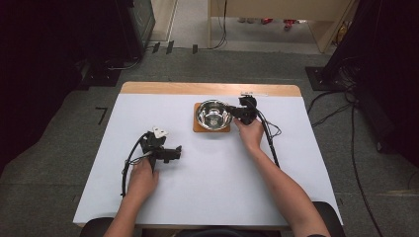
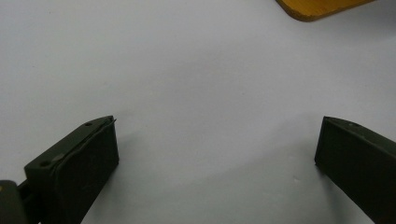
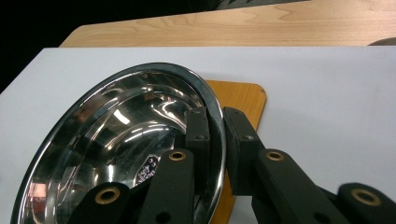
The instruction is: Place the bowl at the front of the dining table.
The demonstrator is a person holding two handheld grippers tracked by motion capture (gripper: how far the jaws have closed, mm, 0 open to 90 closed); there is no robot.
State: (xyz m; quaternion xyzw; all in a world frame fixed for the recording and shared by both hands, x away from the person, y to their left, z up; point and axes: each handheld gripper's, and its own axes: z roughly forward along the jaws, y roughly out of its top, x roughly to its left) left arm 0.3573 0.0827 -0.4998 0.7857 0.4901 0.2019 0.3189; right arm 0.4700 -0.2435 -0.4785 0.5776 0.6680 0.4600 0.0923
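A shiny steel bowl point(image 1: 213, 115) sits on a small square wooden board point(image 1: 197, 128) near the far middle of the white table. My right gripper point(image 1: 232, 111) is shut on the bowl's right rim. In the right gripper view one jaw lies inside the bowl point(image 3: 116, 135) and the other outside, pinching the rim point(image 3: 217, 140), above the board point(image 3: 243, 98). My left gripper point(image 1: 175, 154) rests on the table at the near left, pointing right. In the left gripper view its jaws stand wide open point(image 2: 217, 149) over bare table, with a corner of the board point(image 2: 317, 8) at the top.
The white tabletop point(image 1: 212, 187) has a bare wooden strip point(image 1: 207, 89) along its far edge. Cables point(image 1: 269, 138) trail from both grippers across the table. Grey floor, dark equipment and more cables surround the table.
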